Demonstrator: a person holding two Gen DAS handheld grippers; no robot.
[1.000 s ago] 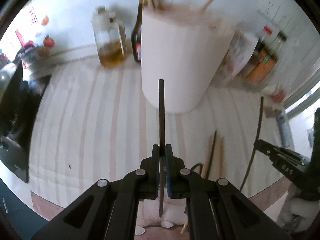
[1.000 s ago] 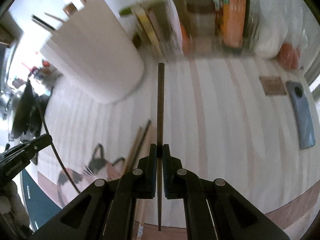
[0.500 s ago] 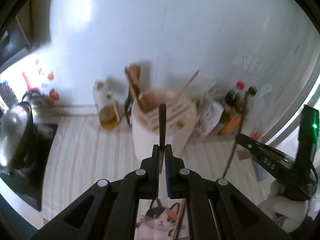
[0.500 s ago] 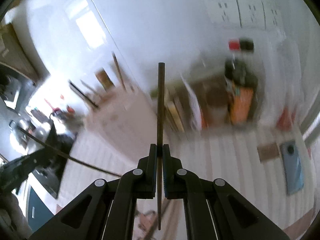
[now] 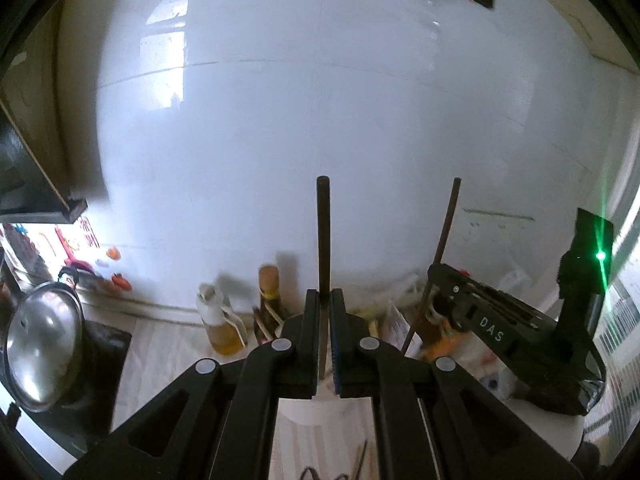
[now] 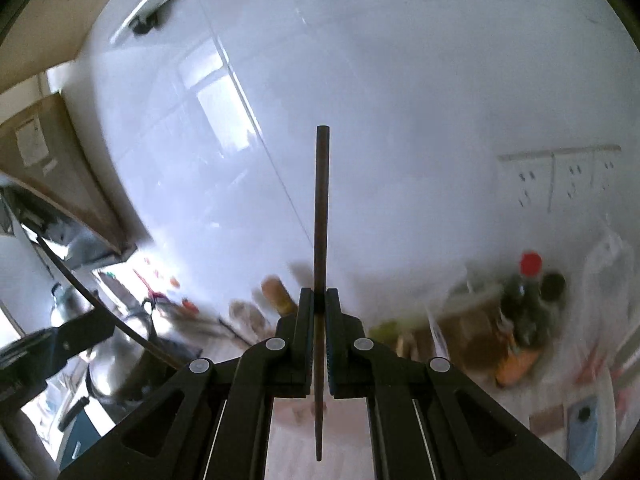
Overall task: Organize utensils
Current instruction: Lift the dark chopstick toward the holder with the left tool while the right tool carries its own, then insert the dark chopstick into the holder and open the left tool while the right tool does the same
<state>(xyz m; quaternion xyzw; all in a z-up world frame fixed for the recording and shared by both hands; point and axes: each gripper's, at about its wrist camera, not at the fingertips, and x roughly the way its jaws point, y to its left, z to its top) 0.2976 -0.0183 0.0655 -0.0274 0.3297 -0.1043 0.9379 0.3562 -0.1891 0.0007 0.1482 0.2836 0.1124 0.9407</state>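
My left gripper [image 5: 325,294] is shut on a dark chopstick [image 5: 323,236] that stands straight up between its pads, in front of the white wall. Under its fingers only a strip of the white utensil holder [image 5: 304,408] shows. At the right of the left wrist view, my right gripper [image 5: 480,320] grips a second dark chopstick [image 5: 446,248]. In the right wrist view that gripper [image 6: 319,292] is shut on its chopstick [image 6: 322,208], which points up. The left gripper [image 6: 60,340] shows at the left edge with its chopstick [image 6: 80,280] slanting.
Oil and sauce bottles [image 5: 224,320] stand against the wall behind the holder. A steel pot lid [image 5: 40,352] sits at the left on a dark hob. More bottles [image 6: 528,300] and packets crowd the right, and a blue phone [image 6: 584,436] lies on the striped mat.
Both grippers have risen and tilted up with their chopsticks. The views swung from the mat and the large white holder to the wall; the holder now sits low behind the fingers.
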